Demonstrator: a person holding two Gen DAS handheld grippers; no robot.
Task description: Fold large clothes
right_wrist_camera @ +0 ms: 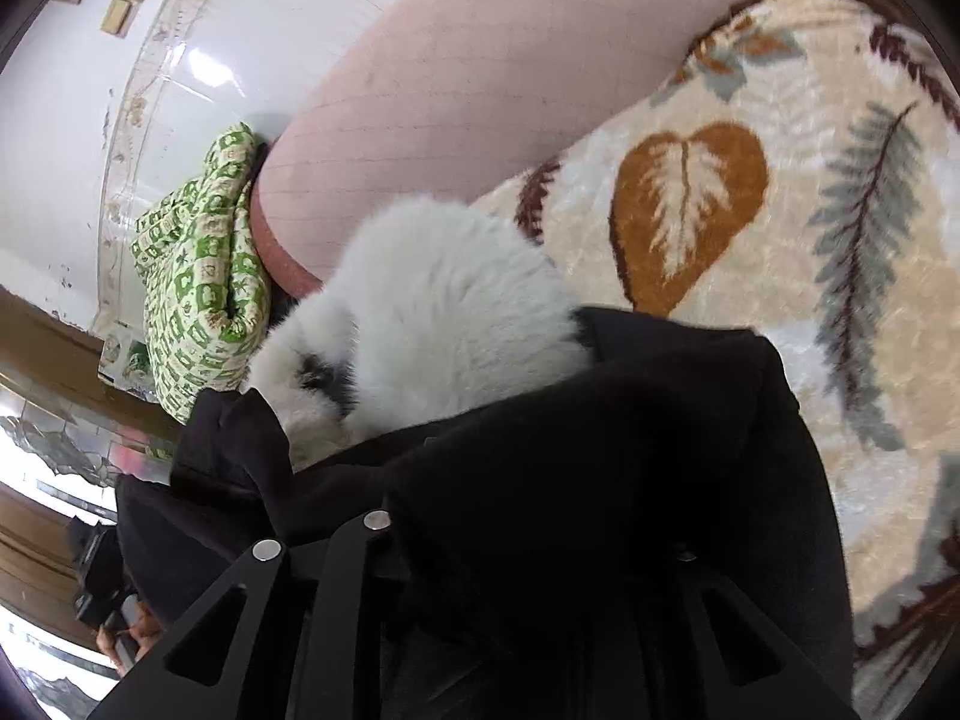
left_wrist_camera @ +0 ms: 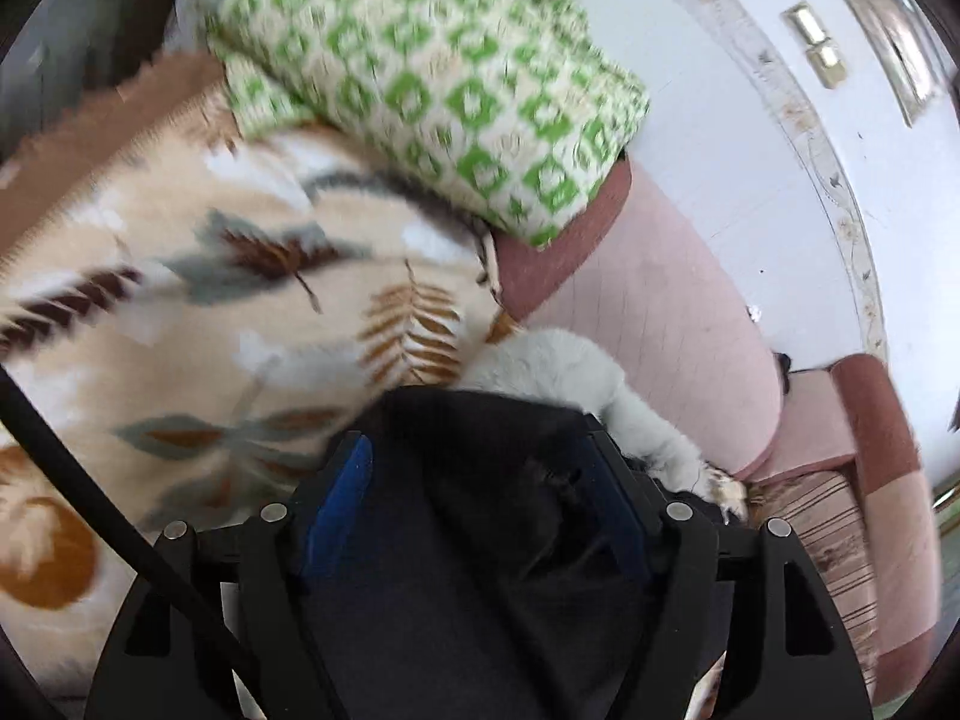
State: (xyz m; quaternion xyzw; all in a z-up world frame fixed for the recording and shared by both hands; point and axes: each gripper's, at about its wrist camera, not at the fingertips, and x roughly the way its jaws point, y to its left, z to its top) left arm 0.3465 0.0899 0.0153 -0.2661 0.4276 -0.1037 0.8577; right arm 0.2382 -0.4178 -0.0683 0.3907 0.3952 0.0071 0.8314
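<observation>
A black garment [left_wrist_camera: 480, 540] with a white fur collar [left_wrist_camera: 558, 366] lies on a leaf-patterned blanket [left_wrist_camera: 210, 300]. My left gripper [left_wrist_camera: 474, 438] stands wide open. Its blue pads [left_wrist_camera: 342, 498] are set either side of a fold of the black cloth and do not press on it. In the right wrist view the same black garment [right_wrist_camera: 600, 450] drapes over my right gripper [right_wrist_camera: 516, 498] and hides its fingertips. The fur collar [right_wrist_camera: 444, 312] bunches just ahead of it. Whether the right jaws grip the cloth is hidden.
A green-and-cream patterned pillow [left_wrist_camera: 420, 72] [right_wrist_camera: 204, 276] rests at the end of the pink sofa backrest [left_wrist_camera: 660, 300] [right_wrist_camera: 480, 90]. The blanket [right_wrist_camera: 750, 240] covers the seat. A black cable [left_wrist_camera: 90, 480] crosses the lower left. White tiled wall lies behind.
</observation>
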